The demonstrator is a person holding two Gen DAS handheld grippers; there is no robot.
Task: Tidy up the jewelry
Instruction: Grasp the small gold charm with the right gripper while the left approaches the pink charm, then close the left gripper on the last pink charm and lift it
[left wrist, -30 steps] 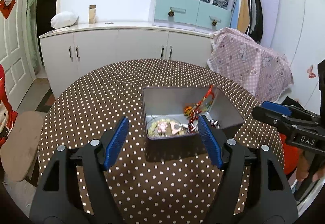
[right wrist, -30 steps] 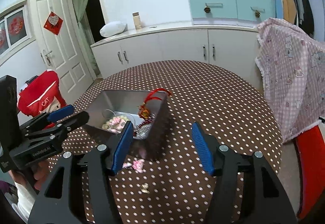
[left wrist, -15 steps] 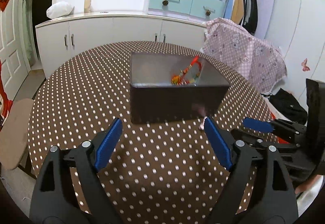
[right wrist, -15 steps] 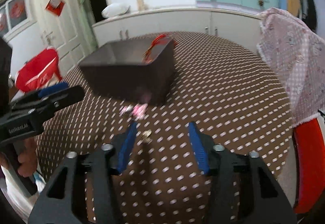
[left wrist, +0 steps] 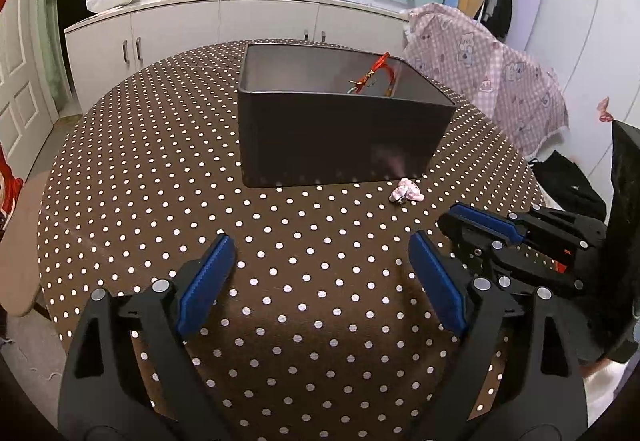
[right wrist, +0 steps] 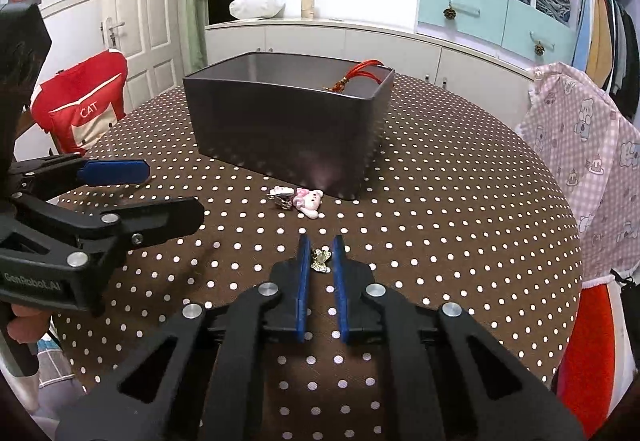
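Indoors | dotted brown table (right wrist: 440, 201) | left gripper (left wrist: 320, 269) released | right gripper (right wrist: 321, 261) nearly clenched around brooch (right wrist: 321, 259)

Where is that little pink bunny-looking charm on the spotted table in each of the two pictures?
Left wrist view: the pink charm lies right of centre, on the tablecloth just off the dark metal box's near right corner.
Right wrist view: the same charm sits near the middle, just before the box's near corner.
Shared landmark: the box with the red cord inside.
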